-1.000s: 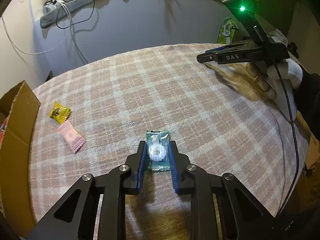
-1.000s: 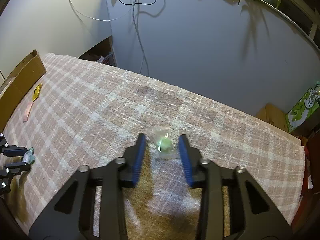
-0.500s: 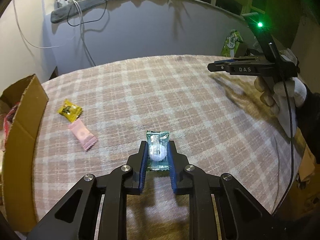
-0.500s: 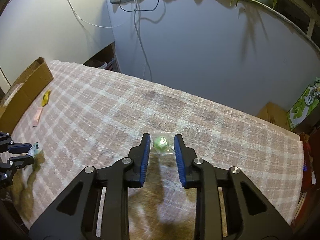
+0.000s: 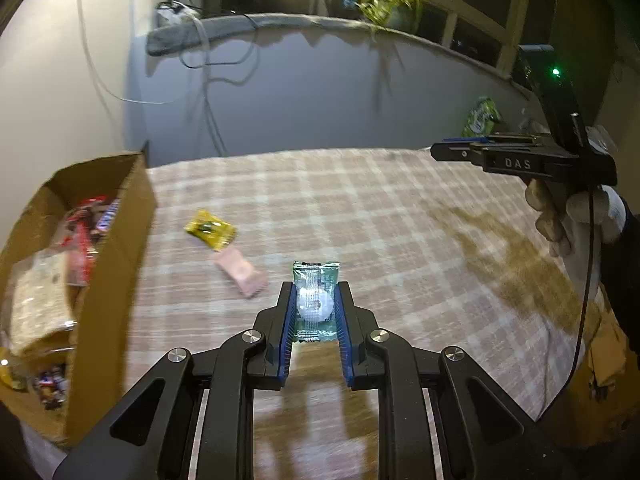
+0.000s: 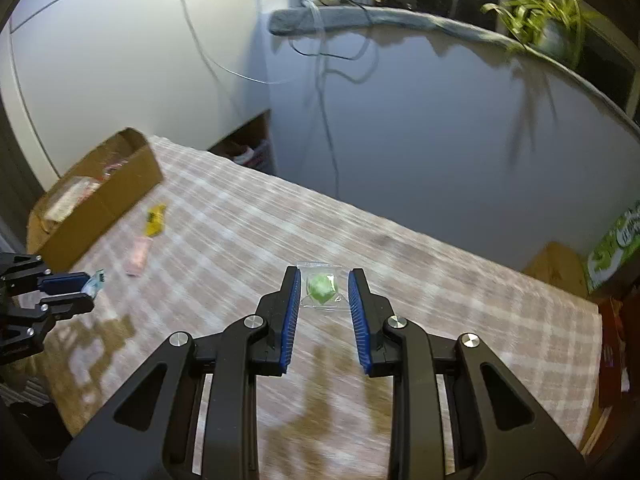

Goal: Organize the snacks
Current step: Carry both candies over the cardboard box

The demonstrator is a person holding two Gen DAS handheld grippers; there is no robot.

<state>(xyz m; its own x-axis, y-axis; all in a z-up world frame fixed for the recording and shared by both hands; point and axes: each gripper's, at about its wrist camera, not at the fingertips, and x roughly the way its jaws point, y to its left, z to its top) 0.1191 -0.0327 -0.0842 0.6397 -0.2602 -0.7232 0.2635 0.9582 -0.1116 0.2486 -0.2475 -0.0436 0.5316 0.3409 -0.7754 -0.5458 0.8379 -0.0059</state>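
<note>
Slippage is the risk: the left gripper (image 5: 316,312) pinches a green packet (image 5: 316,300) by its slick edges, the right gripper (image 6: 324,292) a clear candy (image 6: 321,287); either may drop short of the box (image 5: 108,280), left of the fingers.

A green-wrapped snack (image 5: 316,304) with a round white piece inside was held lengthwise between the pads of the left hand-held gripper (image 5: 316,308), clear of the surface. A clear packet with a green candy (image 6: 321,287) was clamped in the right hand-held gripper (image 6: 324,292). A yellow packet (image 5: 210,229) and a pink packet (image 5: 240,272) were seen lying flat, just beside each other, near an open cardboard box (image 5: 116,264) filled with mixed snacks at the surface's edge.
</note>
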